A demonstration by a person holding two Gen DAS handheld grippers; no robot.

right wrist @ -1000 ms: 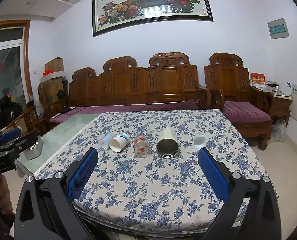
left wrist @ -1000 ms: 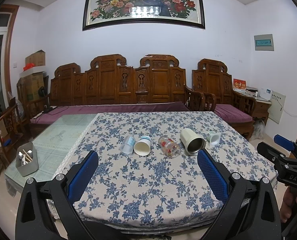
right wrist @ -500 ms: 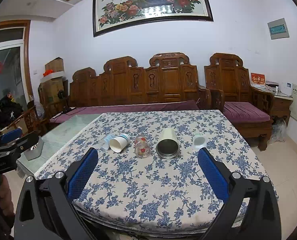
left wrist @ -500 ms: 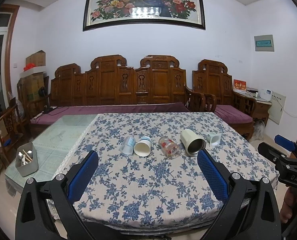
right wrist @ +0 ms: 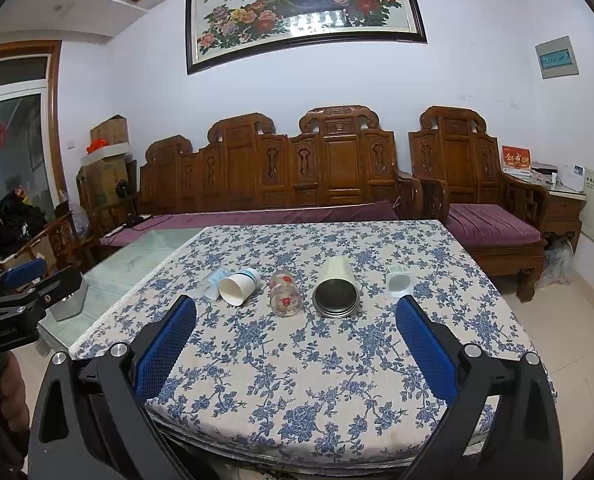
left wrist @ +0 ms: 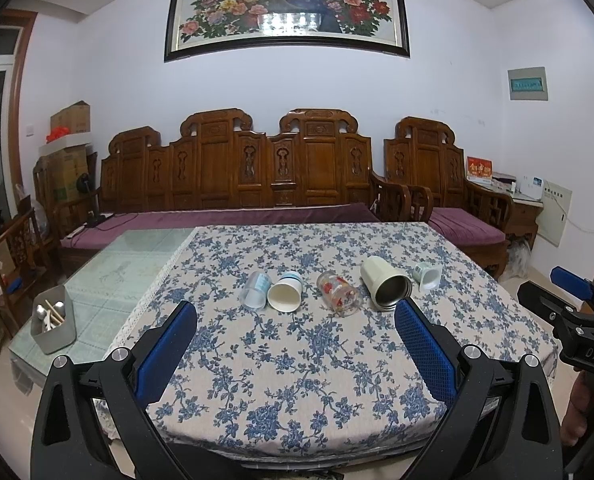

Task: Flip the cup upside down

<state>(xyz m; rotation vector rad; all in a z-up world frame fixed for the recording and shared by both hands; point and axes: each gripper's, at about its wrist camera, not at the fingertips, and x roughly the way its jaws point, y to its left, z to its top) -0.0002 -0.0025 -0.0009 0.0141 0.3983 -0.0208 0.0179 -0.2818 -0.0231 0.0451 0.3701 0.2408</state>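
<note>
Here five empty cups (left wrist: 284,297) lie sideways on the tablecloth (left wrist: 297,380).

Clear cup (right wrist: 213,285) half hidden behind paper cup (right wrist: 239,287), grey bin (right wrist: 68,300) blocked by left tool (right wrist: 29,280) — contents unreadable

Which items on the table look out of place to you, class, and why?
All five cups lie on their sides in a row on the floral tablecloth: clear plastic cup, paper cup, printed glass, cream tumbler, small white cup. Nothing looks spilled.

right tool (left wrist: 589,354): "DAS"; left tool (right wrist: 3,332): "GetRobot.AI", partly blurred
</note>
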